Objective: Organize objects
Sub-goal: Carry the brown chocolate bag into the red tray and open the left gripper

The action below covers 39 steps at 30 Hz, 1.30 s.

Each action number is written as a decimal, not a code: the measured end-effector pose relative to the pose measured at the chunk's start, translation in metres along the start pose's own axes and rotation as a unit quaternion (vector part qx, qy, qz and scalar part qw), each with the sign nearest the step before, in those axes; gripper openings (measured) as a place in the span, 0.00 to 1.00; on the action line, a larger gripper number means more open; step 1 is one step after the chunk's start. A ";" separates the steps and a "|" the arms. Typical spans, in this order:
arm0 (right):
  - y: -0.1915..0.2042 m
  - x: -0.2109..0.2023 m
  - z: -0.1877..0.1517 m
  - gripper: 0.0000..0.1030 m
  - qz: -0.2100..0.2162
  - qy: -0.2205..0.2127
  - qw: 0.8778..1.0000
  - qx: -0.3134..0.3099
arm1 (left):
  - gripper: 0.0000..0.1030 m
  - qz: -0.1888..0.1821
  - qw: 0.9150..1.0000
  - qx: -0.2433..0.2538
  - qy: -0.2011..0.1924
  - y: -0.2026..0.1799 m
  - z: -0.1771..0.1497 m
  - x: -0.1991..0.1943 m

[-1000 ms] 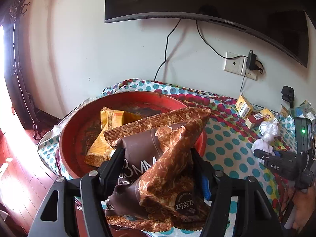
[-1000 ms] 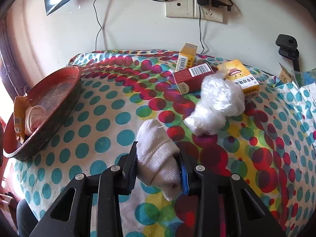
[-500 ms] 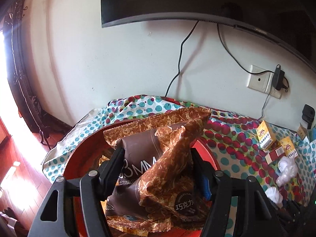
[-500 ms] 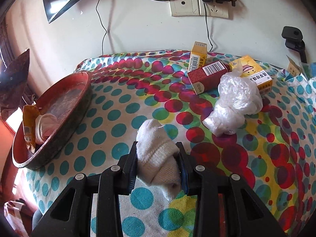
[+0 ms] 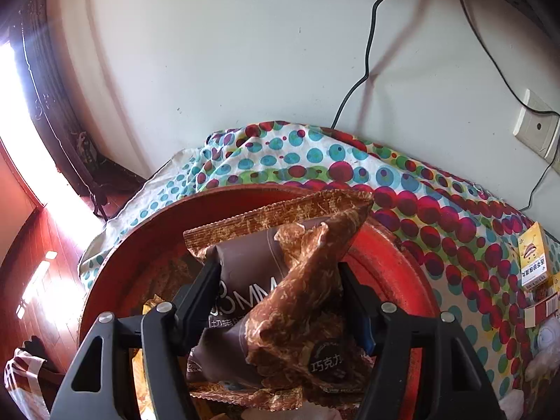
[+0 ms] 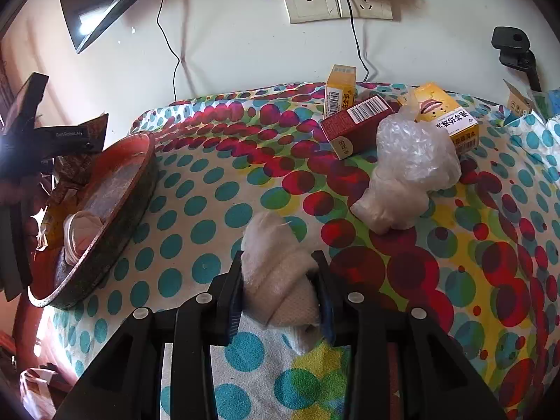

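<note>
My left gripper [image 5: 280, 280] is shut on a brown chocolate snack bag [image 5: 280, 301] and holds it over the round red tray [image 5: 395, 255]. My right gripper [image 6: 278, 273] is shut on a rolled white sock [image 6: 276, 273] just above the polka-dot tablecloth [image 6: 210, 192]. In the right wrist view the red tray [image 6: 122, 189] sits at the table's left edge with a white sock [image 6: 82, 231] and a yellow packet [image 6: 52, 224] inside; the left gripper [image 6: 49, 136] shows above it.
A crumpled clear plastic bag [image 6: 409, 168], a dark red box [image 6: 353, 122] and two yellow boxes [image 6: 339, 87] [image 6: 444, 115] lie at the table's back right. Wall sockets and cables [image 6: 336, 0] hang behind. The table edge drops off left of the tray.
My left gripper has carried the snack bag left, further over the red tray. My right gripper has drawn back a little with the sock.
</note>
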State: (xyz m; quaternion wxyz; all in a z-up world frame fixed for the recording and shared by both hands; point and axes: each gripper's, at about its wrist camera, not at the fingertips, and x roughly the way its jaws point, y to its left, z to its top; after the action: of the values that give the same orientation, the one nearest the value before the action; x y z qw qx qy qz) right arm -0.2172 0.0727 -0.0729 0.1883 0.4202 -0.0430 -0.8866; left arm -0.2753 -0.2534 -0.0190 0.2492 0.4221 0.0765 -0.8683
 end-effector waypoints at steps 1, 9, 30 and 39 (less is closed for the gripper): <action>0.001 0.001 0.000 0.33 0.001 0.000 1.000 0.001 | 0.66 0.002 1.000 -0.002 0.006 0.001 0.001 0.007; 0.003 0.002 0.000 0.35 0.001 0.001 1.000 -0.001 | 0.66 0.040 0.997 -0.031 0.051 0.024 0.005 0.059; 0.013 0.004 0.000 0.38 -0.021 0.006 0.999 -0.026 | 0.85 -0.016 0.999 -0.023 -0.041 0.032 -0.031 -0.041; 0.015 0.005 0.000 0.38 -0.028 0.007 0.999 -0.032 | 0.85 -0.052 0.997 -0.038 -0.049 0.075 -0.089 -0.113</action>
State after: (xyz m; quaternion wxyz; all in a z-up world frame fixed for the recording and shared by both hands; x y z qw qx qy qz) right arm -0.2154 0.0569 -0.0729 0.1766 0.4211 -0.0018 -0.8897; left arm -0.1176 -0.2458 0.0171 0.2225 0.3647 0.1190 -0.8963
